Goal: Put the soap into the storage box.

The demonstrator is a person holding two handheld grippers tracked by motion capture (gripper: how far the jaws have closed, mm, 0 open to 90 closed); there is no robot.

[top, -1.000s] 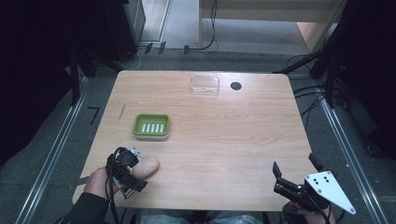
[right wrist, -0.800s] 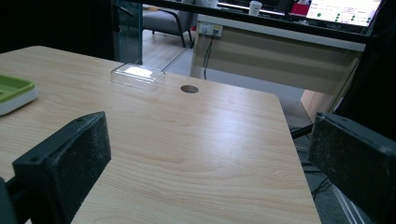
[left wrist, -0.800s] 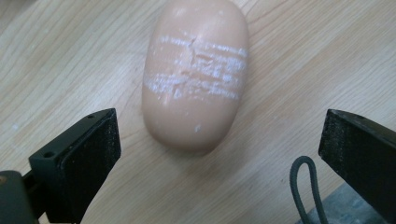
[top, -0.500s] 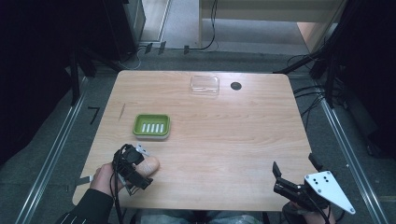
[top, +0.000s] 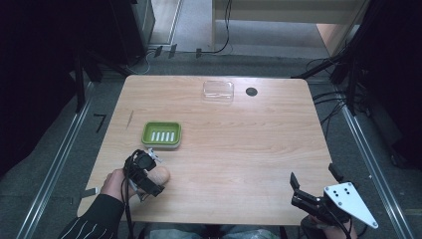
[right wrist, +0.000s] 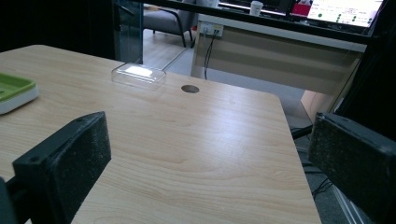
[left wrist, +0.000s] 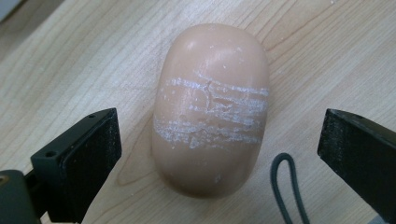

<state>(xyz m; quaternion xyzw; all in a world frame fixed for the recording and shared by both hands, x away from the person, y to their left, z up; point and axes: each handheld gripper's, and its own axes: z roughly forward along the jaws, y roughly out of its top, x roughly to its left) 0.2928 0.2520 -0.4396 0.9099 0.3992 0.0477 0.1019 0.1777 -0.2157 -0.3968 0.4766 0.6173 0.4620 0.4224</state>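
Big wooden table (top: 239,129) takes up most of the high view, w/ a green soap dish (top: 161,135) sitting left of center and a clear plastic lid/box (top: 218,90) near the far edge, right next to a small dark hole (top: 251,91) in the tabletop. Right gripper (top: 316,186) hangs at the near right corner, over the table edge, jaws spread wide w/ nothing btwn them; in the right gripper view it's just bare wood ahead, clear box farther off. Left gripper (top: 149,169) is down at the near left, person's hand (top: 115,183) around it, pointed down at the peach-colored soap bar (left wrist: 211,109). Soap lies flat on the wood, just in front of the green dish, not in it. In the left gripper view the jaws are wide apart, one on each side of the bar w/ clear gaps, so not touching it. Bar has whitish scuff lines across the middle. Thin grey cable loop (left wrist: 285,186) lies beside it.
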